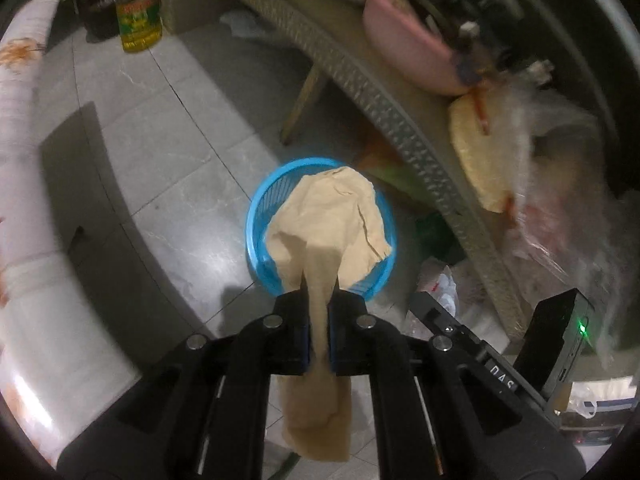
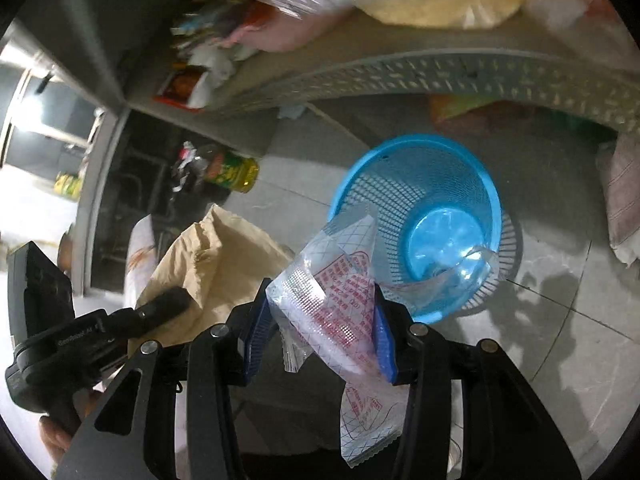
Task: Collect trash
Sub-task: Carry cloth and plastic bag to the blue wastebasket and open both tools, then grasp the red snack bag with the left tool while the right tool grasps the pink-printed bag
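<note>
My left gripper is shut on a crumpled brown paper bag, which hangs over the blue mesh waste basket on the tiled floor. In the right wrist view my right gripper is shut on a clear plastic wrapper with red print, held just in front of the blue waste basket; the basket's inside looks bare. The brown paper bag and the left gripper's black body show at the left of that view.
A wicker-edged table curves above the basket, loaded with a pink bowl, a yellow bag and plastic bags. A yellow oil bottle stands on the floor at the back. More bags lie under the table.
</note>
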Demonstrator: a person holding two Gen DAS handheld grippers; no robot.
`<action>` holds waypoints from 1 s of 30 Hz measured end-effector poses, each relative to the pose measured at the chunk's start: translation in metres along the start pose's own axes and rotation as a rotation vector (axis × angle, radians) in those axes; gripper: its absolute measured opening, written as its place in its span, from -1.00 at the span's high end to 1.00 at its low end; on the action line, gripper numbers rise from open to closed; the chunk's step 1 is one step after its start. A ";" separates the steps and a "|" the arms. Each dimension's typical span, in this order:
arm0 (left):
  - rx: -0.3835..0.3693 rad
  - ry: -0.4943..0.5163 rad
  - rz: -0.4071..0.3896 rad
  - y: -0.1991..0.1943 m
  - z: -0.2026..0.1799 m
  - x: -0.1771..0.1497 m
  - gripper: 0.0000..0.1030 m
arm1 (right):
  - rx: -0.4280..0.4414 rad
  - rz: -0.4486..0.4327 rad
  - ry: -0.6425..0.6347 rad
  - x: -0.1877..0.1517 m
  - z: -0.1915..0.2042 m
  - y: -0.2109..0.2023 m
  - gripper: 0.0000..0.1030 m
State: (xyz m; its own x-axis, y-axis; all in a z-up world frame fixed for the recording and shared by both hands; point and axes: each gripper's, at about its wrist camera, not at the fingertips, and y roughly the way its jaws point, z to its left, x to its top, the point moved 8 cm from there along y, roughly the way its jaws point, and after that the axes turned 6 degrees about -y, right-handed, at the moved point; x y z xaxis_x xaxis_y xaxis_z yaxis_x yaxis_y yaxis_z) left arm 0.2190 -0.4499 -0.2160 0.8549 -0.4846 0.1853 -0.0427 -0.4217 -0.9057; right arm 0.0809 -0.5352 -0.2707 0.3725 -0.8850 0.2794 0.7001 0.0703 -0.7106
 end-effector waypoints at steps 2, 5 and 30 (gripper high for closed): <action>0.009 -0.009 0.023 0.019 -0.002 0.010 0.91 | -0.007 -0.001 0.032 0.009 -0.009 0.013 0.10; 0.023 -0.017 0.050 0.045 -0.008 0.023 0.42 | -0.018 -0.027 0.082 0.029 -0.028 0.038 -0.05; 0.012 0.229 -0.217 -0.071 -0.033 -0.003 -0.48 | -0.162 -0.053 -0.049 -0.020 -0.018 0.008 -0.43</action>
State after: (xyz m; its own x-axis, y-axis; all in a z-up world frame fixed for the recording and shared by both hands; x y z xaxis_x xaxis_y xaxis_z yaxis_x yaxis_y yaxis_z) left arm 0.2021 -0.4441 -0.1397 0.7048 -0.5446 0.4546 0.1353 -0.5259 -0.8397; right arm 0.0684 -0.5252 -0.2937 0.3699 -0.8617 0.3474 0.6137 -0.0541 -0.7877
